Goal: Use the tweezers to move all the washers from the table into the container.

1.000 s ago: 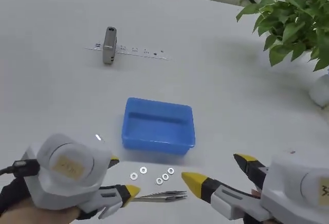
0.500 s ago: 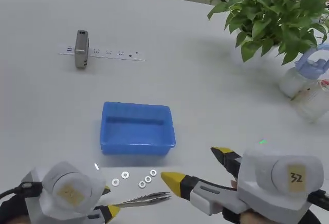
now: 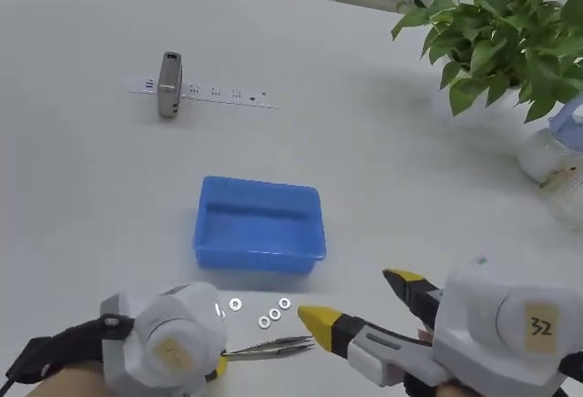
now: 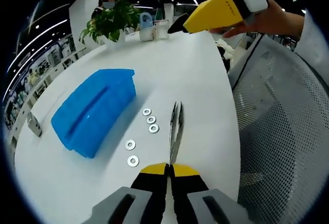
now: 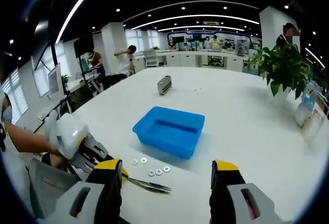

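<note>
The left gripper is sitting at the bottom centre of the left gripper view, its two yellow-tipped jaws pressed together and clamping the rear end of the tweezers. The tweezers are lying flat on the white table with their tips pointing up the frame. In the head view the same gripper is occupying the lower left corner, and the tweezers are extending to the right from it. Five washers are lying loose on the table in the lower centre of the head view, between the tweezers and the blue container, near the tweezers but apart from them. The container is standing at mid-frame, just above the washers. The right gripper is hovering at the lower right of the head view with its jaws spread wide apart and gripping nothing, its yellow tips pointing left toward the washers. A green plant is standing at the upper right.
</note>
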### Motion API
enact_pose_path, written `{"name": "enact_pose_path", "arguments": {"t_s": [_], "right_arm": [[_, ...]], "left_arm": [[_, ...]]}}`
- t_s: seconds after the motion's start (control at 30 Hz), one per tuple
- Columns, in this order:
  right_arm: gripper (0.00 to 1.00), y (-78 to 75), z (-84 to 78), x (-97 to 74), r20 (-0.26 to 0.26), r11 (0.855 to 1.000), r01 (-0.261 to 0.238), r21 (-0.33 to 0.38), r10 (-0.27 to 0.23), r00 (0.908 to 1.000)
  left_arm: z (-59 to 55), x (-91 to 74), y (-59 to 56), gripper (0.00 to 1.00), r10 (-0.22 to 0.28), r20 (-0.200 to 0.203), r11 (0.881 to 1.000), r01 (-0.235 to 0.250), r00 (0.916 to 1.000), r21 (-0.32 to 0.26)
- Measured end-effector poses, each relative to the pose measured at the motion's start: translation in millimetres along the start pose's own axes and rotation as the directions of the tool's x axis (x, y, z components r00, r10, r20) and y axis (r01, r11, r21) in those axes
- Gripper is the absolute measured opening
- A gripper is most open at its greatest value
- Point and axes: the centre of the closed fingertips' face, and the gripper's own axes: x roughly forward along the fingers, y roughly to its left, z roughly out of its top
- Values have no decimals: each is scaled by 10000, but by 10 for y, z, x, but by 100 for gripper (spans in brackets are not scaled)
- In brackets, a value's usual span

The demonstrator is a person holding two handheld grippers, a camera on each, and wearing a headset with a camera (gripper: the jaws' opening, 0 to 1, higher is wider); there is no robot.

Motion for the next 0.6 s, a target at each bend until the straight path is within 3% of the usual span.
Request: {"name": "enact_pose_path", "arguments": {"t_s": [0.07, 0.23, 0.3, 0.47, 0.6], "right_arm": [[69, 16, -44, 20, -134, 10000, -40, -75, 39, 9999], [65, 87, -151, 60, -466, 9987, -373, -352, 357, 9983], [62, 157, -217, 91, -729, 9958, -744, -529, 704, 9948], [46, 363, -375, 168, -1706, 9673, -1859, -1727, 1565, 9728], [35, 544, -493, 261, -2278, 9419, -2619, -2103, 2133, 9500]], "left_arm": [[-3, -8, -66, 0, -185, -30, 9997, 186, 9998, 185], [13, -1, -119, 0, -340, -235, 9991, 335, 9991, -246], [22, -24, -152, 0, -452, -336, 9988, 445, 9984, -223], [115, -197, -171, 0, -470, -195, 9976, 459, 9987, -519], [229, -355, -182, 0, -474, 35, 9970, 475, 9989, -610]]}}
